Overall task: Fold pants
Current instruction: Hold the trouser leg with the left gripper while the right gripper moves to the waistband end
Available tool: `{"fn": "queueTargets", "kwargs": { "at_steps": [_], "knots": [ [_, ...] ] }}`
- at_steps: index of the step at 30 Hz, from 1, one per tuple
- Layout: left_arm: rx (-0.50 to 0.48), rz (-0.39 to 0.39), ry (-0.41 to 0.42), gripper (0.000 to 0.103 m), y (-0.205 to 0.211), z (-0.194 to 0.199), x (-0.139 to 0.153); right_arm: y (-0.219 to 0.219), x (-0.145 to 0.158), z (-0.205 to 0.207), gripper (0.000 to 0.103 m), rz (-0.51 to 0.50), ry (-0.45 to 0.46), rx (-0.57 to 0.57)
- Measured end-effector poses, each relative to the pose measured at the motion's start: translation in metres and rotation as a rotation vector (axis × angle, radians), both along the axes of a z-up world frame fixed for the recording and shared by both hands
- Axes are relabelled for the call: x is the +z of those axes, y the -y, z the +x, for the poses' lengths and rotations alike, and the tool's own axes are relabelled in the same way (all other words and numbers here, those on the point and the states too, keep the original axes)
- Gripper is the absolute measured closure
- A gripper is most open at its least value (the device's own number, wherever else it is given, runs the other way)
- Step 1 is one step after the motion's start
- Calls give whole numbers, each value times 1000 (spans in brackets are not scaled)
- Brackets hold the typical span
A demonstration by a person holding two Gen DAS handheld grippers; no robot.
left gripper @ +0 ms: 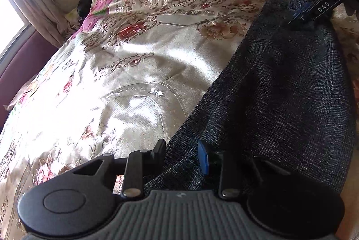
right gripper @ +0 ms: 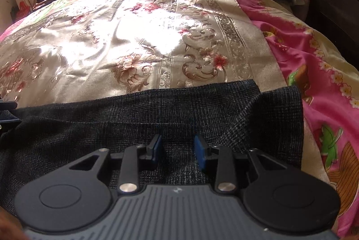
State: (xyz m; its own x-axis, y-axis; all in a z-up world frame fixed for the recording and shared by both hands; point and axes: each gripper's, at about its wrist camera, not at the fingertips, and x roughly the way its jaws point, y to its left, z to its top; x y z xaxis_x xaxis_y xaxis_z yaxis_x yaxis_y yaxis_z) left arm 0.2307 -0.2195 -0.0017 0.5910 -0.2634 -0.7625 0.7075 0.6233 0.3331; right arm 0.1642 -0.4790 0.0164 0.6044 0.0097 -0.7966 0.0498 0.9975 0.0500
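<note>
Letting go after a fold, we are holding both claws partly open, left gripper (left gripper: 182, 154) astride the pants (left gripper: 280, 92) edge, right gripper (right gripper: 177, 150) over them unpinched, pants lying doubled on the bedspread (left gripper: 134, 56), so we are lifting off straight to keep layers aligned.

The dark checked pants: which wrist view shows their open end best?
The right wrist view: the pants lie across the frame with their straight end edge and corner clear against the floral bedspread. The left wrist view shows the pants lengthwise, with the far end hidden behind the right gripper.
</note>
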Motion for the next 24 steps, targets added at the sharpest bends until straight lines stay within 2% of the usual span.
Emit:
{"fn": "queueTargets", "kwargs": {
  "at_steps": [7,12,16,19,24],
  "knots": [
    [36,4,-15,55,1,2,1,-8,17,-2,70,-4,41,37],
    [48,-1,-21,55,1,2,1,-20,22,3,70,-17,53,103],
    [33,-12,-26,54,-4,0,1,-34,24,11,70,-59,50,216],
    [27,-22,-15,49,-12,-3,0,-44,21,20,70,-74,14,346],
    [24,-58,-12,49,-28,-9,-3,-61,12,45,70,-94,-46,492]
  ]
}}
